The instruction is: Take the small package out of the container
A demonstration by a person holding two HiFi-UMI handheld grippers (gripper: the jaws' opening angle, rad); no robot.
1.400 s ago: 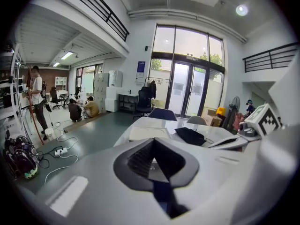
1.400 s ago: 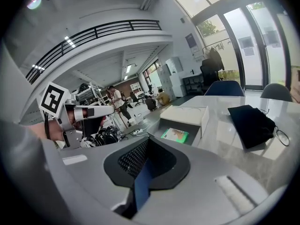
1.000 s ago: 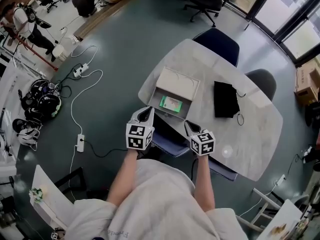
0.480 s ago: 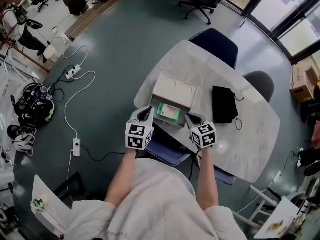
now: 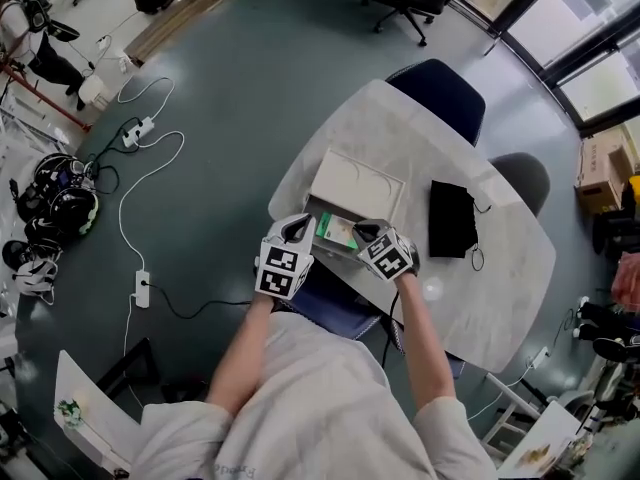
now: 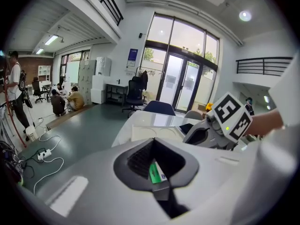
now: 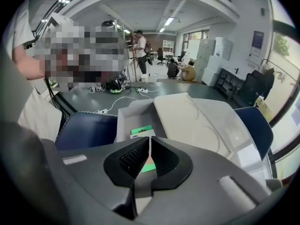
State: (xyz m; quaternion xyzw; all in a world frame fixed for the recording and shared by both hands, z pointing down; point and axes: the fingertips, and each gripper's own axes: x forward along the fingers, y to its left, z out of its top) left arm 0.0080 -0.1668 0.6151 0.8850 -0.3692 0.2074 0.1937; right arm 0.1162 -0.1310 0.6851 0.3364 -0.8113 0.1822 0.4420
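Compared with the earlier frames, the right tool (image 5: 362, 231) has swung inward from the near right corner of the container (image 7: 123, 122) and is now poised over its open tray, while the left tool (image 5: 297, 228) remains at the near left corner. The right tool is clenched, its pads meeting along a thin line with nothing between them. The left tool stands released, its jaws apart and pressing on nothing; the green seen through their gap appears to be the package lying beyond. The small package (image 5: 338, 230) lies flat on the tray floor, face up, just ahead of the right tool's tips and partly covered by them in the head view. The lid (image 5: 357, 184) is already folded back onto the table (image 5: 480, 278), so access is gained. No grasp has been made, and the right tool would have to be released before it could take hold. Gripping, lifting clear and setting down all remain. The package's long axis appears to run parallel to the container's long walls, roughly from the person's left to right, with a green band at each end.
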